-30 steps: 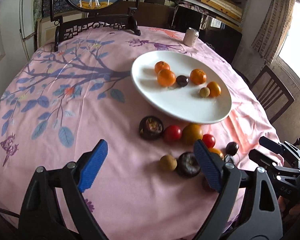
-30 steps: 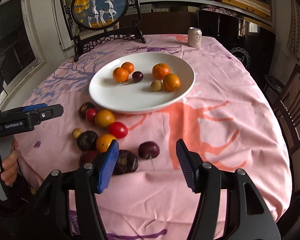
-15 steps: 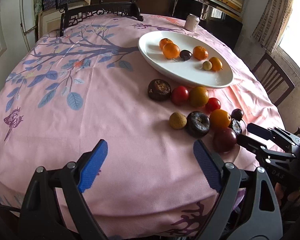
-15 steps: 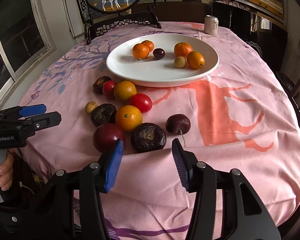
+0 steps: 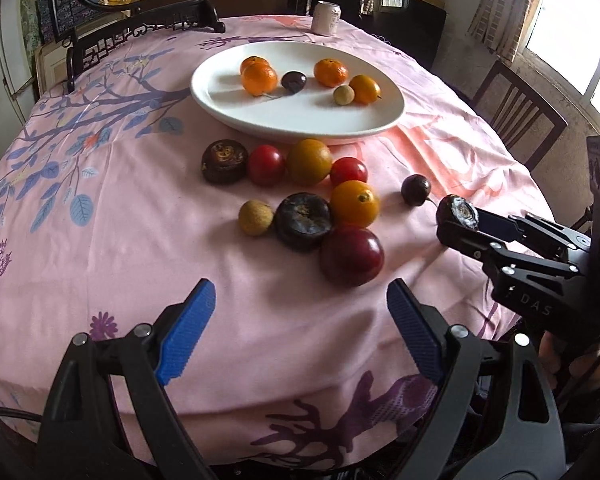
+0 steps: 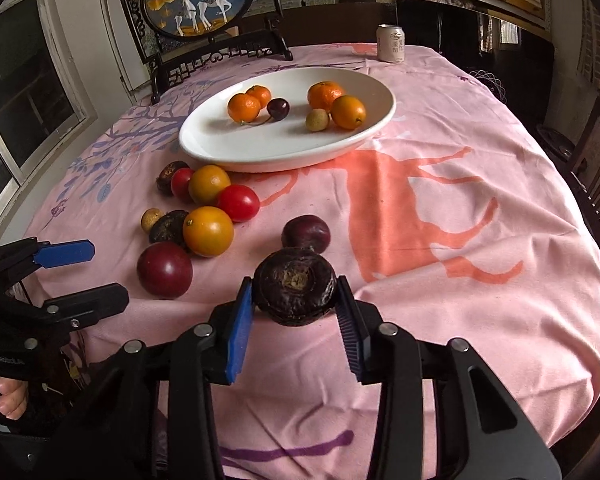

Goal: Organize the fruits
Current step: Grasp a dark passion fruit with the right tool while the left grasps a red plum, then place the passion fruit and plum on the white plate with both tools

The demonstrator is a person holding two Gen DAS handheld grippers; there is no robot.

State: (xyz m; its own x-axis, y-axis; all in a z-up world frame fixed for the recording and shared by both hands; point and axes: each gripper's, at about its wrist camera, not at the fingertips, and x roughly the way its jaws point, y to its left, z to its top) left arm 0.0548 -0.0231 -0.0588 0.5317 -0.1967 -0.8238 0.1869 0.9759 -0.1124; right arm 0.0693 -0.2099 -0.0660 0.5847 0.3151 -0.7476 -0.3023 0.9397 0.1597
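our right gripper (image 6: 294, 322) has its blue fingers (image 6: 239, 330) closed against both sides of a dark wrinkled fruit (image 6: 296, 292), just above the pink table (image 6: 480, 280) near its front edge. our left gripper (image 5: 296, 332) hangs wide open and holds nothing, short of the loose fruit: a dark red plum (image 5: 351, 255), an orange (image 5: 355, 203) and another wrinkled fruit (image 5: 303, 221). the white plate (image 6: 260, 148) behind them carries oranges and a cherry (image 6: 278, 109).

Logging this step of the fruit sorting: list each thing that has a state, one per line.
Right hand-held gripper: shut on the wrinkled dark fruit.
Left hand-held gripper: open, holding nothing.
White plate: six fruits on it.
Drink can: upright.
Red plum: loose on the tablecloth.
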